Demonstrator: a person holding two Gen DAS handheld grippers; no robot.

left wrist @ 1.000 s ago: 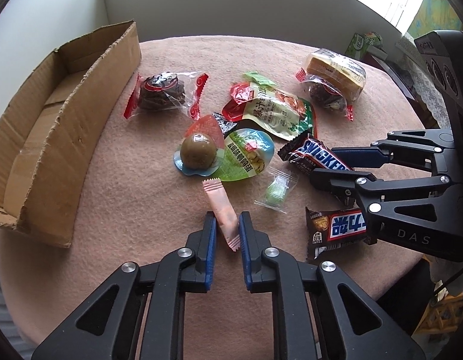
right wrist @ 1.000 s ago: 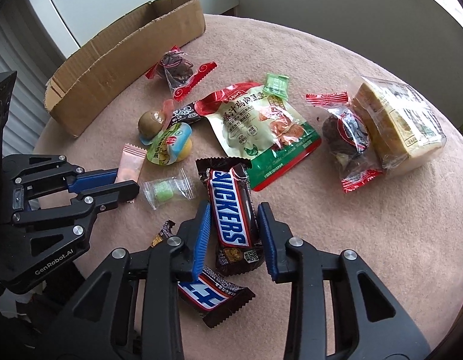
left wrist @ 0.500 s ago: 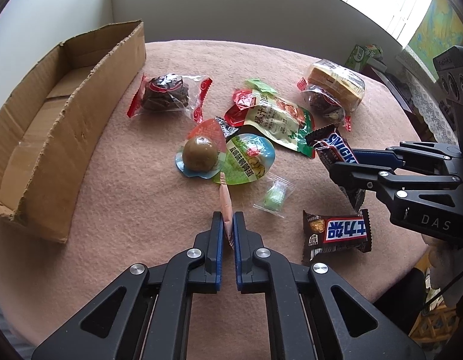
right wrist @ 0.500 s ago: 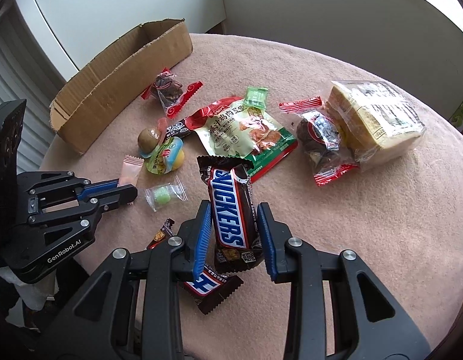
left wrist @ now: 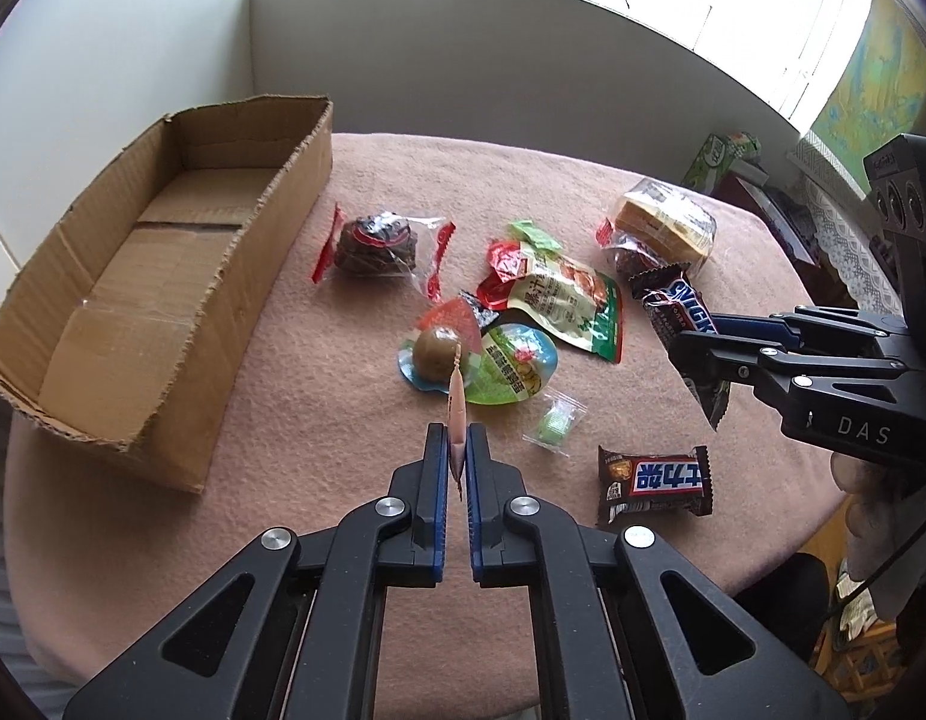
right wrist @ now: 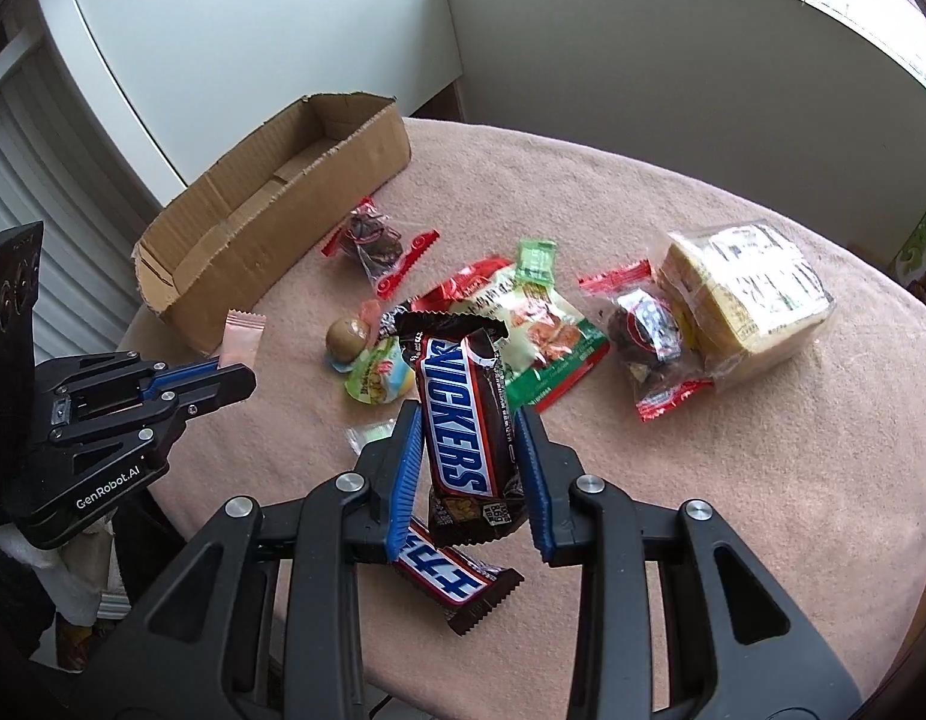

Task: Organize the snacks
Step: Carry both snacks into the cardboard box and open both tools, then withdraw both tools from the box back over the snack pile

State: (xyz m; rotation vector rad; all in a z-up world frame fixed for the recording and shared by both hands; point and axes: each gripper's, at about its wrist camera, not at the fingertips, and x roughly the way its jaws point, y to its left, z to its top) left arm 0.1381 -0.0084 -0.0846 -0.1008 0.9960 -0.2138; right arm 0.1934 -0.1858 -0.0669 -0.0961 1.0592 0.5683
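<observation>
Pink-clothed table (left wrist: 355, 192) w/ cardboard box (left wrist: 163, 276) at its left edge. Left gripper (left wrist: 457, 444) pinches pink sachet (left wrist: 457, 402), lifted; right gripper (right wrist: 466, 450) clamps Snickers (right wrist: 463, 414), raised over the other snacks near mid-table.

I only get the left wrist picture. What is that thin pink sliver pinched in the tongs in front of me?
Observer: Seen flat from the right wrist view, it is a pink sachet with crimped ends, held by the left tongs.
Operator: Does the other pair grip its bar along the sides?
Observer: Yes, the right tongs clamp the Snickers bar by its long edges, logo facing up.
Operator: Anything beneath that bar?
Observer: A second Snickers bar lies on the pink tablecloth, below the tongs.
</observation>
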